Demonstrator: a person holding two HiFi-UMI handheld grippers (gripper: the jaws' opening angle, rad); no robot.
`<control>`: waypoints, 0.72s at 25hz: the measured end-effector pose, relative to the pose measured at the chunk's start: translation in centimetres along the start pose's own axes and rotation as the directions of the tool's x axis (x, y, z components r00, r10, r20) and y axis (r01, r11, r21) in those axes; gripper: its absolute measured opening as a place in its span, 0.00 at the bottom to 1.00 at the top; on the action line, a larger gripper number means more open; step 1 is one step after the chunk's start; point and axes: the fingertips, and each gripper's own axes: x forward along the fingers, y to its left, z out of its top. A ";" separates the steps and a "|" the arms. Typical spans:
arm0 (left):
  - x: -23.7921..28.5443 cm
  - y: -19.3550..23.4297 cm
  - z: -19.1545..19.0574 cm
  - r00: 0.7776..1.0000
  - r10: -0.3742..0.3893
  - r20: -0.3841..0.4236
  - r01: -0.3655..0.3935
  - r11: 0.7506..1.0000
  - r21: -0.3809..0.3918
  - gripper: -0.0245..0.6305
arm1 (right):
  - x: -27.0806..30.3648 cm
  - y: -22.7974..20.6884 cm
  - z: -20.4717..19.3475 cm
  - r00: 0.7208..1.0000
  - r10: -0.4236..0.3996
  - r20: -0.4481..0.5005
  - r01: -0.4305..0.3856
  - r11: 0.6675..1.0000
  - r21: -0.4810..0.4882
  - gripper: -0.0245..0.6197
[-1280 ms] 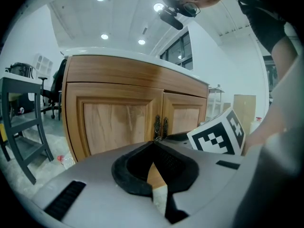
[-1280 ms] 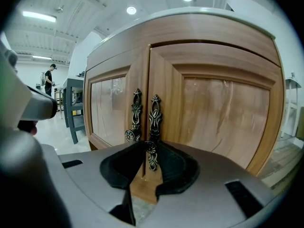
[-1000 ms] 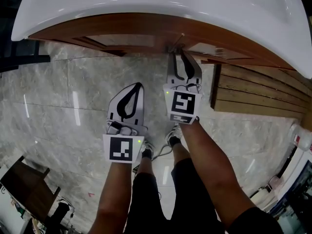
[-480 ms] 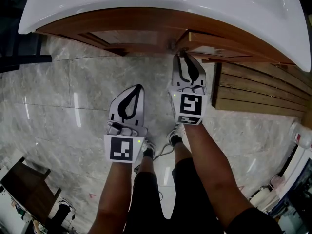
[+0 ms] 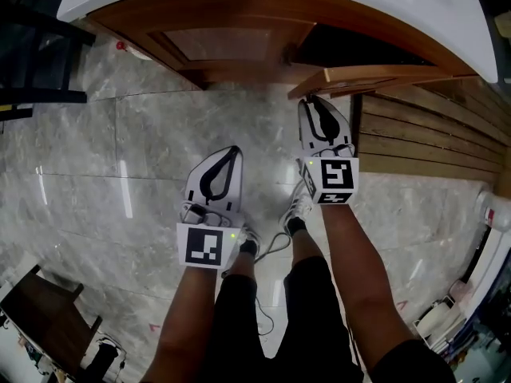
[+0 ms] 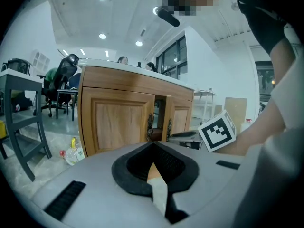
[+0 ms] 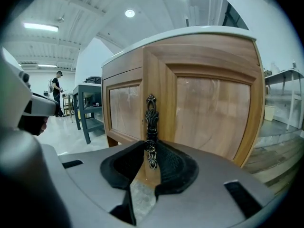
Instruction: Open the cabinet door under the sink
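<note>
So the right gripper (image 7: 151,152) has its jaws pinched narrow onto the ornate dark handle (image 7: 150,122) of the right-hand cabinet door (image 7: 211,113), biting low down on it. That door stands partly open, swung out toward the tool, with a dark gap behind it under the white sink (image 5: 447,10). The left gripper (image 6: 153,145) hangs off to the left and further back, tips together, nothing in them. My worry is that the handle is skinny, bumpy metal and the pads only catch a small bit of it, so a pull straight back instead of around the hinge arc could let it pop out of the jaws, or twist the handle on its screws. Also, to the right of the tool there's a wooden slat platform (image 5: 423,138), and I'd guess a hard swing could bang the door into it.
</note>
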 end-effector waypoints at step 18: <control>-2.7 -7.4 -2.0 1.000 -0.014 -0.014 0.015 1.000 0.027 0.07 | -8.9 -0.3 -3.4 0.973 0.222 -0.058 -0.226 0.970 -0.089 0.18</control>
